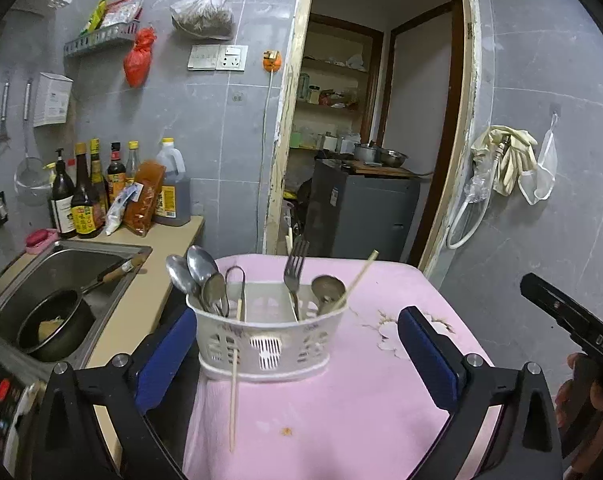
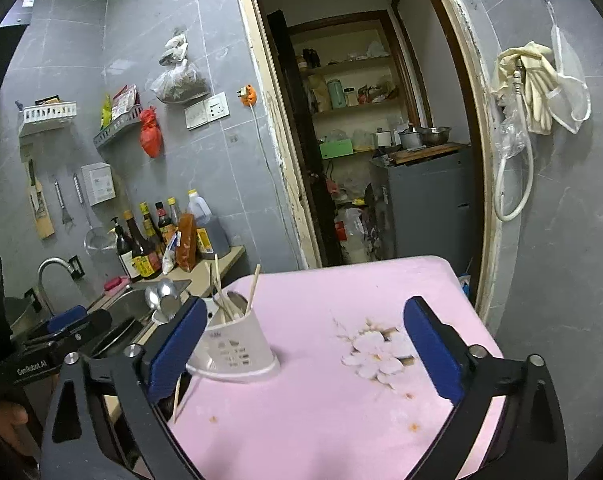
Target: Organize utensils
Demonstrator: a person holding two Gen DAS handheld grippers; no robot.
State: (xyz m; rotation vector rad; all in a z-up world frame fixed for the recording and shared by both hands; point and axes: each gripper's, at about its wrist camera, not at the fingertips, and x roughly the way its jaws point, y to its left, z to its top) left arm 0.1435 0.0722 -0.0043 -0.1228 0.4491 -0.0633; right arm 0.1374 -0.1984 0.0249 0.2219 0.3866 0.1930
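While both claws stand wide apart, nothing between pads: left gripper [image 1: 297, 356] lower centre, right gripper [image 2: 305, 354] lower centre. Loose chopstick [image 1: 233, 396] leans on caddy front, tip on pink table [image 1: 341, 420]. White utensil caddy [image 1: 269, 340] mid-frame holds spoons [image 1: 199, 276], fork [image 1: 295, 276], chopstick. Sink [image 1: 61, 280] left, beyond.

Utensil holder [image 1: 267, 336] on table [image 1: 341, 420]; sink [image 1: 61, 276] left.

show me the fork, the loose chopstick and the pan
fork [image 1: 296, 267]: left wrist view, on its tines
loose chopstick [image 1: 233, 408]: left wrist view, mid shaft, on the cloth
pan [image 1: 55, 326]: left wrist view, inside the bowl
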